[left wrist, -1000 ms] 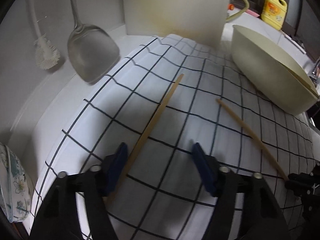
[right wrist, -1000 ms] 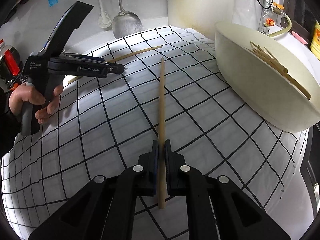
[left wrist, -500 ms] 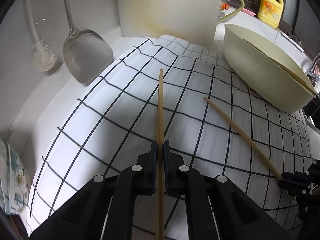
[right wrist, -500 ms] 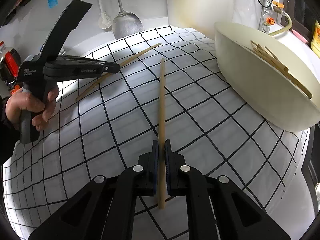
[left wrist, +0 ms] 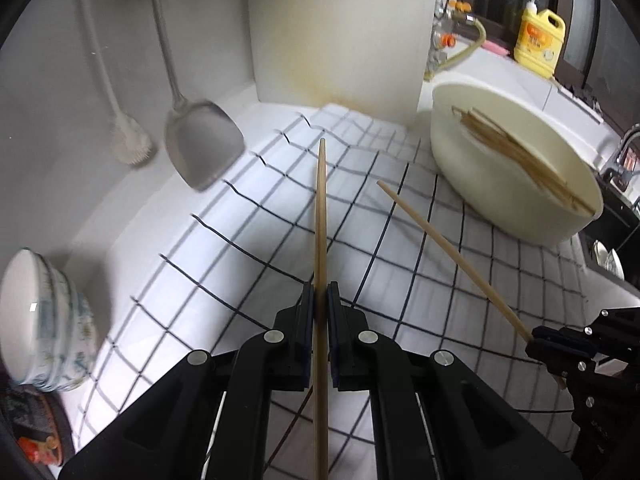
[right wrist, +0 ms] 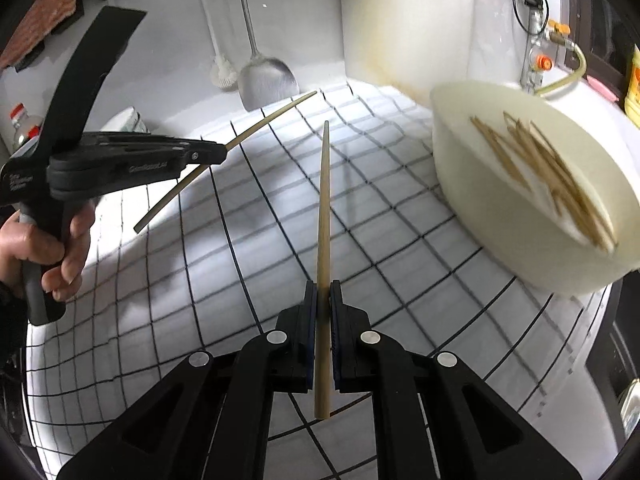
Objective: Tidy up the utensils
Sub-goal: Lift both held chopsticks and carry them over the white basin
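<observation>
Now each gripper has a single wooden chopstick pinched tight. The left gripper (left wrist: pixel 320 306) is clamped on the left chopstick (left wrist: pixel 321 216) partway along its length, thin tip pointing forward. The right gripper (right wrist: pixel 323 304) likewise grips the right chopstick (right wrist: pixel 324 216) near its thick end. Both sticks look lifted clear of the checked cloth (right wrist: pixel 248 264), presumably so they can be carried without dragging. To the right sits the cream oval basin (right wrist: pixel 500 216), already holding a bundle of chopsticks (right wrist: pixel 544 176), the likely destination. A steel spatula (left wrist: pixel 202 142) hangs behind.
</observation>
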Action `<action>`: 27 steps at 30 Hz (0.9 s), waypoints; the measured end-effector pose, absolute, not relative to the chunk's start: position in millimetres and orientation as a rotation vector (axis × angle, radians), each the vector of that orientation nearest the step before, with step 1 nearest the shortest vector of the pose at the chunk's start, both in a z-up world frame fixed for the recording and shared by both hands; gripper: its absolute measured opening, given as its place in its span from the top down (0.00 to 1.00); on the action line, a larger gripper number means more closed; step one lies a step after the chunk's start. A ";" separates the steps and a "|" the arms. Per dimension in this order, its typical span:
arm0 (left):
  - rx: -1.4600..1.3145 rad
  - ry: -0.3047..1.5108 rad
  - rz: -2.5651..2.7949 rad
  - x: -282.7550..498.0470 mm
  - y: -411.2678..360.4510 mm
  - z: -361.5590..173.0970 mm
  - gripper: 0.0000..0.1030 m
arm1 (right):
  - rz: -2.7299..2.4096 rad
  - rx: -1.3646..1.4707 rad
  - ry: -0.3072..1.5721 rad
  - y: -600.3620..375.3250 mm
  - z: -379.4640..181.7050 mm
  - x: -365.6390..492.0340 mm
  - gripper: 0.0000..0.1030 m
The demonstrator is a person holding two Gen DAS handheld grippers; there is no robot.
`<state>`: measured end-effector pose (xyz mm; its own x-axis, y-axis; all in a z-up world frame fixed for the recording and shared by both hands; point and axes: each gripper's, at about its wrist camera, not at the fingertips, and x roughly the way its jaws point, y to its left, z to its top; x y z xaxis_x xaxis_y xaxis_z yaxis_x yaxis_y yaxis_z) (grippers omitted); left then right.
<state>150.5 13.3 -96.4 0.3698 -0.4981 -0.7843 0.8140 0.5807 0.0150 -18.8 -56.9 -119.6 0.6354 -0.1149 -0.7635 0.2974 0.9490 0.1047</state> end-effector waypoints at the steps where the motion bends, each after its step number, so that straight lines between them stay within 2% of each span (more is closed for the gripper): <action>1: 0.434 0.815 -0.870 148.8 14.8 -89.6 0.93 | -0.235 0.228 0.843 -57.5 -115.0 -19.7 0.94; 12: 0.404 0.736 -0.824 118.1 0.7 -30.1 0.93 | -0.223 0.209 0.739 -93.0 -49.3 -40.1 0.94; 27: 0.254 0.733 -0.801 74.2 -99.3 9.9 0.93 | -0.301 0.227 0.657 -231.6 -2.4 -67.7 0.94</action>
<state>74.2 -99.3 9.9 0.4690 -0.5613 -0.6819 0.7291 0.6818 -0.0598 -67.7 -231.6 -2.4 0.7509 -0.2020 -0.6287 0.3444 0.9321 0.1119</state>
